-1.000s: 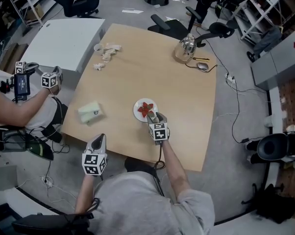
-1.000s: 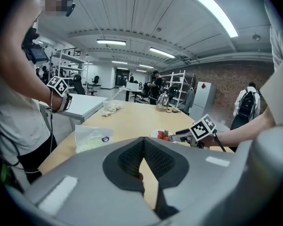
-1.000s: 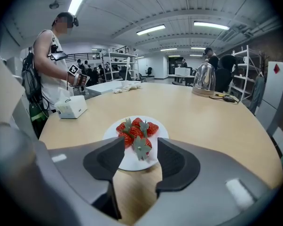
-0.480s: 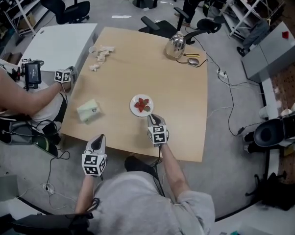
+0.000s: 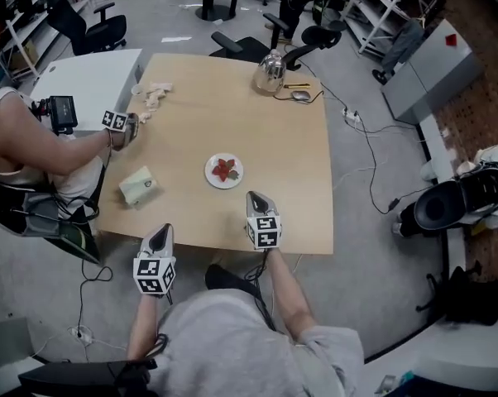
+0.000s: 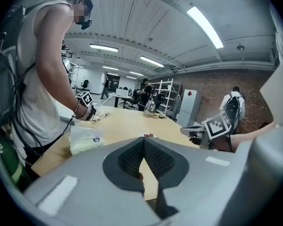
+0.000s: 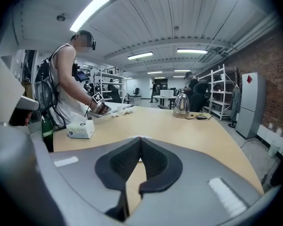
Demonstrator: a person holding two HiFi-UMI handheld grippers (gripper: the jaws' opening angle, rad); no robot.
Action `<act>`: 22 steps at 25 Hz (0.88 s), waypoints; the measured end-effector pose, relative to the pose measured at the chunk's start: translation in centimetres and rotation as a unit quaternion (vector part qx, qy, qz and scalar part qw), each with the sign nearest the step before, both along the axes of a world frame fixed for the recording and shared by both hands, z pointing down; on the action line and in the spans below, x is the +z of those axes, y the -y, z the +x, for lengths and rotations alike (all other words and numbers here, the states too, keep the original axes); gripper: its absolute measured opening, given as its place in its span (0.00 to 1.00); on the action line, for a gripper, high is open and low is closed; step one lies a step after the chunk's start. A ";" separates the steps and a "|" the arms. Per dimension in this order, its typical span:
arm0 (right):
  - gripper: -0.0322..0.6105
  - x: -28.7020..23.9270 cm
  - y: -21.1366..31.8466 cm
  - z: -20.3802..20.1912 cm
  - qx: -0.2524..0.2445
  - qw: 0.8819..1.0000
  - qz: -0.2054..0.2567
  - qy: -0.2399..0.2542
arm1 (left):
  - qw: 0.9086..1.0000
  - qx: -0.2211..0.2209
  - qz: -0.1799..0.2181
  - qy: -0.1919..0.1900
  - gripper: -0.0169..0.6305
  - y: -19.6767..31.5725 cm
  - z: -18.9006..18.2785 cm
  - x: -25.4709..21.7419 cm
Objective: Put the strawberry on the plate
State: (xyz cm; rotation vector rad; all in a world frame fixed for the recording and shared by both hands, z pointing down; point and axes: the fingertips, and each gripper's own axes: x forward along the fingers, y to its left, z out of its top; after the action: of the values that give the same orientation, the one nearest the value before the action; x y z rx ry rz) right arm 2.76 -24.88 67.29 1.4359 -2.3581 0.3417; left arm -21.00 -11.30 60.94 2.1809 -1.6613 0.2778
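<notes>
The small red strawberry (image 5: 224,169) is lying on the round white plate (image 5: 210,179), which is sitting near the middle of the light wooden table (image 5: 290,155). The right gripper (image 5: 254,197) is hovering over the table's near edge, a little way back from the plate. Its two jaws are closing up tight, tips touching, with nothing between them. The left gripper (image 5: 160,232) is hanging off the table's near corner. Its jaws are pressing together too, and they are holding nothing. A pale green tissue pack (image 5: 136,185) is sitting by the table's left edge.
</notes>
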 end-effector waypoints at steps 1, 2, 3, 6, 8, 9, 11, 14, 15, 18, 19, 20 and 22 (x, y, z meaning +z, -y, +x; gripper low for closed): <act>0.06 -0.5 -0.5 0.3 0.004 1.000 0.006 0.001 | 1.000 0.004 0.003 -0.001 0.05 -0.1 0.2 -0.2; 0.06 -1.1 -1.0 0.6 0.008 1.000 0.012 0.004 | 1.000 0.008 0.005 -0.001 0.05 -0.2 0.4 -0.3; 0.06 -1.8 -1.6 0.8 0.013 1.000 0.018 0.007 | 1.000 0.012 0.007 -0.001 0.05 -0.4 0.6 -0.4; 0.06 -3.5 -3.4 1.3 0.026 0.999 0.036 0.017 | 1.000 0.024 0.014 0.000 0.05 -1.0 1.0 -0.7; 0.06 -4.3 -4.8 1.8 0.034 0.998 0.045 0.022 | 0.999 0.034 0.020 0.001 0.05 -1.4 1.5 -0.9; 0.06 -4.7 -5.4 2.2 0.039 0.998 0.049 0.024 | 0.999 0.038 0.022 0.001 0.05 -1.5 1.7 -1.0; 0.06 -5.3 -6.4 3.0 0.049 0.997 0.055 0.027 | 0.999 0.046 0.026 0.001 0.05 -1.7 2.4 -1.2; 0.06 -6.0 -8.0 4.2 0.063 0.996 0.060 0.034 | 0.998 0.060 0.031 0.003 0.05 -2.1 3.3 -1.5; 0.06 -6.2 -8.6 4.6 0.068 0.995 0.062 0.034 | 0.997 0.064 0.033 0.004 0.05 -2.3 3.7 -1.6; 0.06 -6.7 -10.3 5.7 0.078 0.994 0.069 0.031 | 0.996 0.076 0.041 0.011 0.05 -3.0 4.5 -1.8; 0.06 -6.8 -10.9 5.9 0.082 0.994 0.070 0.031 | 0.996 0.079 0.042 0.011 0.05 -3.2 4.6 -1.8; 0.06 -6.8 -11.5 6.1 0.085 0.993 0.071 0.031 | 0.996 0.082 0.042 0.010 0.05 -3.4 4.8 -1.7; 0.06 -6.7 -12.7 6.6 0.093 0.993 0.072 0.032 | 0.995 0.087 0.040 0.006 0.05 -3.7 5.1 -1.5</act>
State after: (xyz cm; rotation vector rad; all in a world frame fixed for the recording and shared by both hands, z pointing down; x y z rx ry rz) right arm 9.37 -12.17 60.58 1.7423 -2.3474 0.2735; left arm -15.94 -7.64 59.42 2.3926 -1.5153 0.2757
